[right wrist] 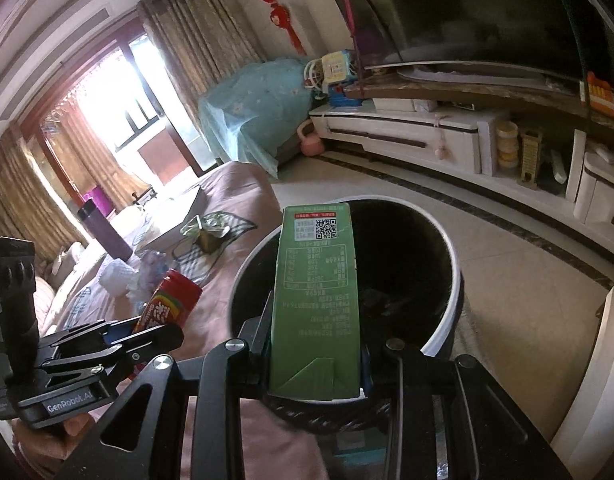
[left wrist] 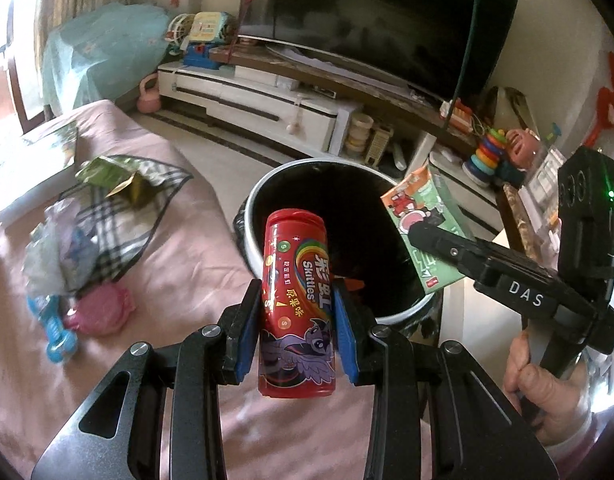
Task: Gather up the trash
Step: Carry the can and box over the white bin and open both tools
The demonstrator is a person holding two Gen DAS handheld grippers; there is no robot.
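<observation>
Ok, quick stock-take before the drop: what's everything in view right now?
candy tube: one, red, in left gripper, by bin rim
carton: one, green, in right gripper, over bin
bin: one, white rim, black inside, on floor beside bed
wrapper: one, green-gold, on checked cloth
checked cloth: one, black-white, on pink bed
pink lid: one, on bed
blue toy: one, on bed
television: one, black, on stand
left gripper: shut on tube
right gripper: shut on carton

Both tongs clamped, tilted downward
</observation>
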